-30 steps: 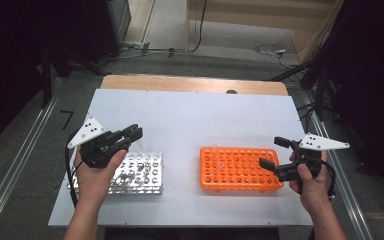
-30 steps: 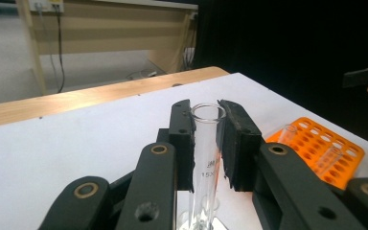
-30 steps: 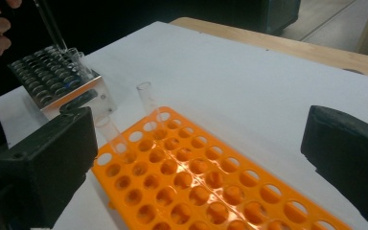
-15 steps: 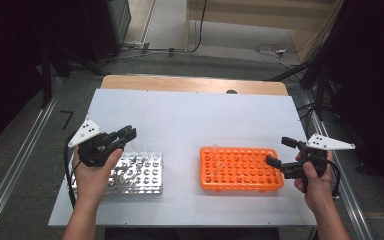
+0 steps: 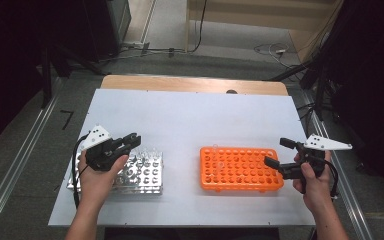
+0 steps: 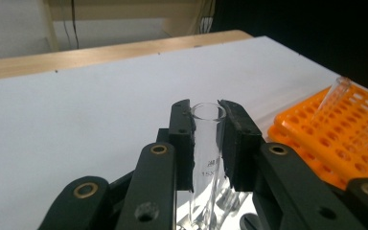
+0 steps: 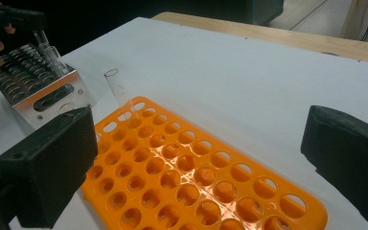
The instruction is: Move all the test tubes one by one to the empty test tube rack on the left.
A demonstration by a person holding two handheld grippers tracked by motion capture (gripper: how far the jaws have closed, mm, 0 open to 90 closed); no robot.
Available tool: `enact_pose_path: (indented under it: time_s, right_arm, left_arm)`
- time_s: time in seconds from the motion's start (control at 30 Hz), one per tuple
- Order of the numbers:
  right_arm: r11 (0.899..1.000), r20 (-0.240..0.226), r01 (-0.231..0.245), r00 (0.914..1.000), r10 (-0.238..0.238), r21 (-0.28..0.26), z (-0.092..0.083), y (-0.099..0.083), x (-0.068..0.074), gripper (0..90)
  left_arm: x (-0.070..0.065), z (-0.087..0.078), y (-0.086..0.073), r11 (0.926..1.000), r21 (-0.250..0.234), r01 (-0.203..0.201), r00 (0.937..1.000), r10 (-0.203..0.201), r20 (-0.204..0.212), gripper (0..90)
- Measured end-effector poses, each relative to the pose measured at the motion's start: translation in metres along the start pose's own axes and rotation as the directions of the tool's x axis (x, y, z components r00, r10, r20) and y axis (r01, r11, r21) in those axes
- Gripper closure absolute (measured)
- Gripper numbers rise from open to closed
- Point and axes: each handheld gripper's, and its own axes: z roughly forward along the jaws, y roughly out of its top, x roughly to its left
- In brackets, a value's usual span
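A clear glass tube [image 6: 207,143] is standing upright between the two black jaws of the left gripper [image 6: 206,139], and the jaws are squeezing it from both sides just under its open top. The tube's bottom end is hanging right over the shiny metal rack [image 5: 142,172], which is sitting just below this gripper and has more clear tubes in it. The person's left hand [image 5: 97,177] is holding the gripper above that rack. Off to the side of this gripper, the orange rack [image 5: 241,168] is lying flat on the white table [image 5: 200,120], and one clear tube [image 7: 120,93] is leaning in a hole near its corner. The right gripper [image 5: 280,155] is waiting just beside the far end of the orange rack, with its jaws standing wide apart and nothing between them.
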Motion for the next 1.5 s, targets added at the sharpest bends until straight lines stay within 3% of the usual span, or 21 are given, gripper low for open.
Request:
enact_pose_path:
  time_s: [0.3,0.57,0.67,0.9,1.23,1.5]
  right_arm:
    - [1.000,-0.006,-0.003,1.0000,0.003,0.001,0.004,-0.002,0.001,0.0]
    - [1.000,-0.014,-0.005,0.9999,0.005,-0.001,0.005,-0.001,0.002,0.0]
    - [1.000,-0.015,0.008,0.9999,-0.008,-0.003,0.007,-0.001,0.005,0.0]
    - [0.999,-0.017,0.031,0.9994,-0.031,-0.022,0.007,0.004,0.014,0.0]
    - [0.999,-0.051,0.043,0.9977,-0.044,-0.025,0.017,0.010,0.027,0.0]
    - [0.998,-0.074,0.055,0.9958,-0.053,0.015,0.033,0.011,0.041,2.7]
  left_arm:
    - [-0.004,0.000,-0.004,0.9966,0.068,-0.047,0.9987,0.048,-0.016,75.4]
    - [-0.004,0.002,-0.009,0.9929,0.113,-0.037,0.9993,0.037,0.004,74.2]
    - [-0.002,0.002,-0.009,0.9954,0.096,0.002,0.9995,-0.004,0.030,70.7]
    - [0.003,-0.006,-0.007,0.9974,0.051,0.052,0.9979,-0.054,0.035,58.3]
    - [-0.002,-0.010,-0.003,0.9983,-0.008,0.057,0.9959,-0.056,0.071,38.6]
    - [-0.013,-0.012,0.004,0.9969,-0.044,0.065,0.9905,-0.060,0.124,22.3]
